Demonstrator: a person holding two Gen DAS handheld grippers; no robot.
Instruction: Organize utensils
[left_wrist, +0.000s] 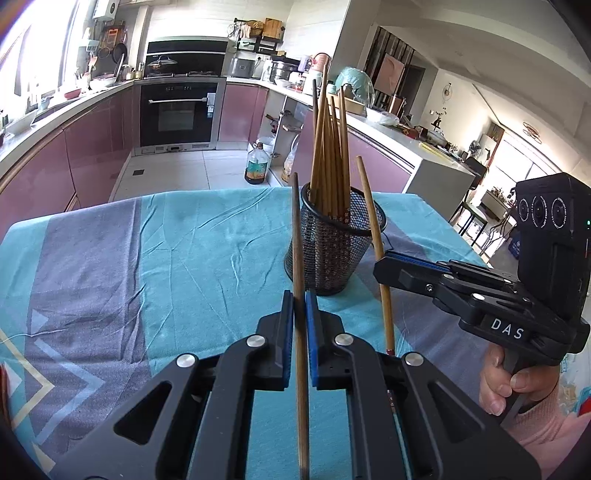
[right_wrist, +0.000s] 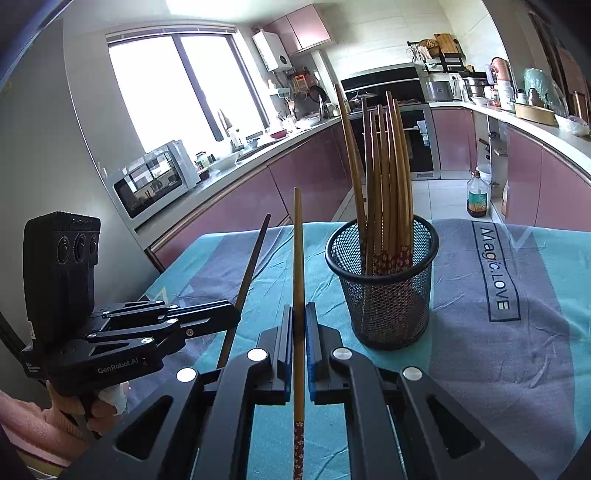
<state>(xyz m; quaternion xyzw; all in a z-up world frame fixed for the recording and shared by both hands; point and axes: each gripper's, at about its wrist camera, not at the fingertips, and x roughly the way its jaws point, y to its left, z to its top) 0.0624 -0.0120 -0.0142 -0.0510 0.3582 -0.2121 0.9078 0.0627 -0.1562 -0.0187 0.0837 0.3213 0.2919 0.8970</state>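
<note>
A black mesh holder (left_wrist: 332, 240) (right_wrist: 388, 288) stands upright on the teal and grey tablecloth (left_wrist: 184, 240) (right_wrist: 498, 350), with several brown chopsticks (left_wrist: 328, 147) (right_wrist: 384, 166) standing in it. My left gripper (left_wrist: 299, 299) (right_wrist: 232, 314) is shut on a dark brown chopstick (left_wrist: 297, 240) (right_wrist: 255, 258), held upright above the cloth just in front of the holder. My right gripper (right_wrist: 298, 310) (left_wrist: 384, 266) is shut on a lighter chopstick (right_wrist: 298, 251) (left_wrist: 369, 206) with a red flowered end. It is lifted close beside the holder. Both sticks point up and away, outside the holder.
The table's far edge (left_wrist: 207, 192) drops to a tiled kitchen floor where an oil bottle (left_wrist: 256, 166) (right_wrist: 478, 195) stands. Purple cabinets and cluttered counters (left_wrist: 388, 125) ring the room, with an oven (left_wrist: 177, 110) behind. A hand in a pink sleeve (left_wrist: 517, 387) holds the right gripper.
</note>
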